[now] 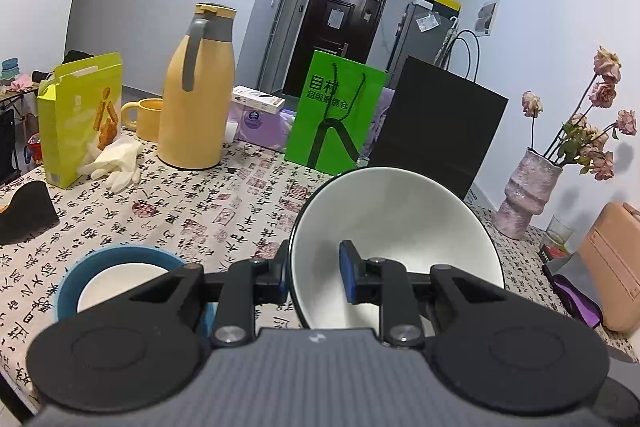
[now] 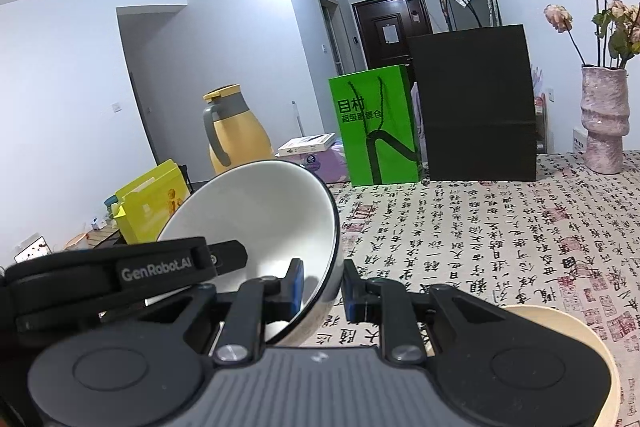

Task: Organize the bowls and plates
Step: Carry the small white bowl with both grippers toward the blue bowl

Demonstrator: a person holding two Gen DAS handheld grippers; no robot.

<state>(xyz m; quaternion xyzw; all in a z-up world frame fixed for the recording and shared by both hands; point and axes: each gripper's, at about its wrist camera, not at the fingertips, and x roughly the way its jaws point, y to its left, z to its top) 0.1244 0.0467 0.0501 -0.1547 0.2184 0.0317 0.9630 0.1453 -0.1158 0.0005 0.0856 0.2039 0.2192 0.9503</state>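
Both grippers, left [image 1: 314, 275] and right [image 2: 322, 287], are clamping opposite rims of one white bowl [image 1: 394, 223], tilting it above the calligraphy tablecloth [image 1: 180, 211]; a blue-rimmed bowl [image 1: 80, 277] is sitting lower left, a cream bowl [image 2: 576, 331] right.

A yellow thermos jug [image 1: 196, 87] is standing on the calligraphy-print tablecloth [image 1: 200, 211], a yellow mug [image 1: 144, 118] sitting just beside it. A lime snack box [image 1: 82, 115] is standing upright with white gloves [image 1: 114, 163] lying at its foot. A green paper bag [image 1: 334, 117] is standing beside a taller black bag [image 1: 436, 131], while wilting pink roses [image 1: 600, 107] are drooping from a textured vase [image 1: 524, 195].
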